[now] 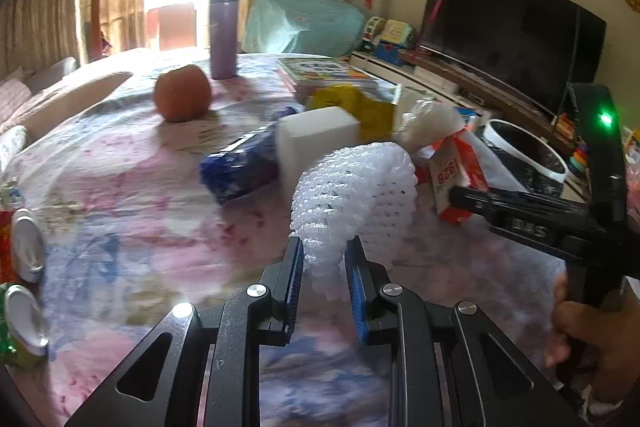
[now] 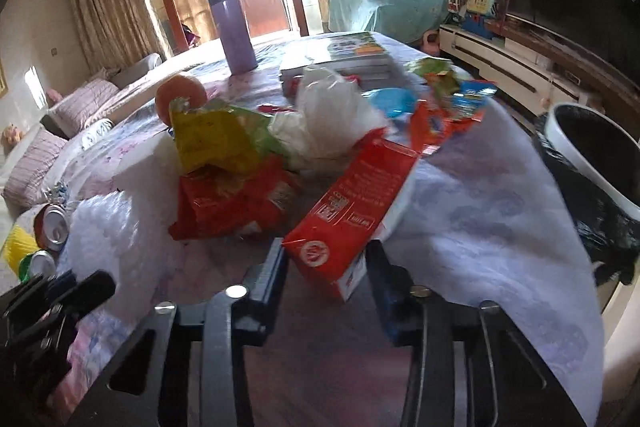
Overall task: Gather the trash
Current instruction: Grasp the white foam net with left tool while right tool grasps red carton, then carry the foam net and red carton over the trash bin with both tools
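My left gripper (image 1: pixel 323 247) is shut on the lower end of a white foam fruit net (image 1: pixel 352 187), which rises off the flowered tablecloth. In the right wrist view a red carton (image 2: pixel 348 211) lies tilted with its near end between the fingers of my right gripper (image 2: pixel 326 259), and both pads touch its sides. From the left wrist view, the right gripper (image 1: pixel 520 211) reaches in from the right at that red carton (image 1: pixel 448 179). A white-rimmed trash bin (image 2: pixel 560 143) lined with a black bag stands beside the table on the right.
Loose trash is piled mid-table: a yellow-green snack bag (image 2: pixel 212 135), a red snack bag (image 2: pixel 232 199), a white plastic bag (image 2: pixel 328 119), a blue wrapper (image 1: pixel 240 167) and a white foam block (image 1: pixel 316 139). An orange (image 1: pixel 183 93), a purple flask (image 1: pixel 224 33), books (image 1: pixel 324 71) and cans (image 1: pixel 28 247) also stand there.
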A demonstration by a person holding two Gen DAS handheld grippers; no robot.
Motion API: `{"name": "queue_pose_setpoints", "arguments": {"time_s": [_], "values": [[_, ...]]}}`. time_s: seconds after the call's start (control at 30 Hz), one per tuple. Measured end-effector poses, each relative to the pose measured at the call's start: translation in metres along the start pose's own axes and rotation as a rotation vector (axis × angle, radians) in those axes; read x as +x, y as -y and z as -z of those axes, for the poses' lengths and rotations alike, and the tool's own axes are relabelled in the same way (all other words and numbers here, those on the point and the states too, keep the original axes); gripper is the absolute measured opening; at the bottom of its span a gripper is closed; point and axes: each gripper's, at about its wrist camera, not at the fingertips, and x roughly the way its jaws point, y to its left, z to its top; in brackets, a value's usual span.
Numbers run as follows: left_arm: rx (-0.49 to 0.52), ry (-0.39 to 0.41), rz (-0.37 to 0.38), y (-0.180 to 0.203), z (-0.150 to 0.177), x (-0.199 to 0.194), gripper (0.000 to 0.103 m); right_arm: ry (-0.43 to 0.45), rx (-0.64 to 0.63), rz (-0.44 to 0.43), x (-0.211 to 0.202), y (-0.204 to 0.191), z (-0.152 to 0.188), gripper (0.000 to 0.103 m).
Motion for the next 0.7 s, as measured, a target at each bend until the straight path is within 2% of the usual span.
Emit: {"name": "queue_pose_setpoints", "arguments": {"time_s": [0.13, 0.17, 0.23, 0.27, 0.3, 0.43, 0.53, 0.57, 0.6, 0.63, 0.67, 0.7], "values": [[0.015, -0.009, 0.038, 0.011, 0.0, 0.005, 0.021, -0.025, 0.047, 0.003, -0.017, 0.029, 0.005, 0.037], [0.019, -0.015, 0.048, 0.014, 0.0, 0.007, 0.021, -0.024, 0.075, -0.005, -0.021, 0.038, 0.006, 0.042], [0.026, -0.026, 0.055, 0.017, 0.0, 0.01, 0.021, -0.018, 0.103, -0.02, -0.023, 0.044, 0.004, 0.056], [0.028, -0.032, 0.058, 0.018, 0.0, 0.012, 0.021, -0.003, 0.12, -0.033, -0.025, 0.046, 0.002, 0.071], [0.027, -0.036, 0.061, 0.019, -0.002, 0.013, 0.021, 0.008, 0.125, -0.039, -0.025, 0.046, 0.001, 0.081], [0.037, -0.032, 0.06, 0.024, -0.007, 0.011, 0.021, 0.017, 0.152, -0.064, -0.014, 0.04, -0.007, 0.081], [0.049, -0.026, 0.046, 0.028, -0.009, 0.01, 0.021, -0.007, 0.177, -0.056, 0.001, 0.043, -0.011, 0.077], [0.049, -0.027, 0.044, 0.029, -0.01, 0.01, 0.021, -0.014, 0.185, -0.057, 0.005, 0.045, -0.011, 0.068], [0.047, -0.029, 0.045, 0.031, -0.01, 0.011, 0.021, -0.023, 0.196, -0.063, 0.008, 0.048, -0.01, 0.048], [0.047, -0.03, 0.046, 0.032, -0.011, 0.011, 0.021, -0.033, 0.205, -0.069, 0.009, 0.051, -0.009, 0.037], [0.05, -0.032, 0.048, 0.034, -0.012, 0.012, 0.021, -0.038, 0.216, -0.075, 0.009, 0.056, -0.007, 0.032], [0.055, -0.033, 0.05, 0.037, -0.013, 0.013, 0.021, -0.034, 0.218, -0.081, 0.007, 0.059, -0.006, 0.032]]}}
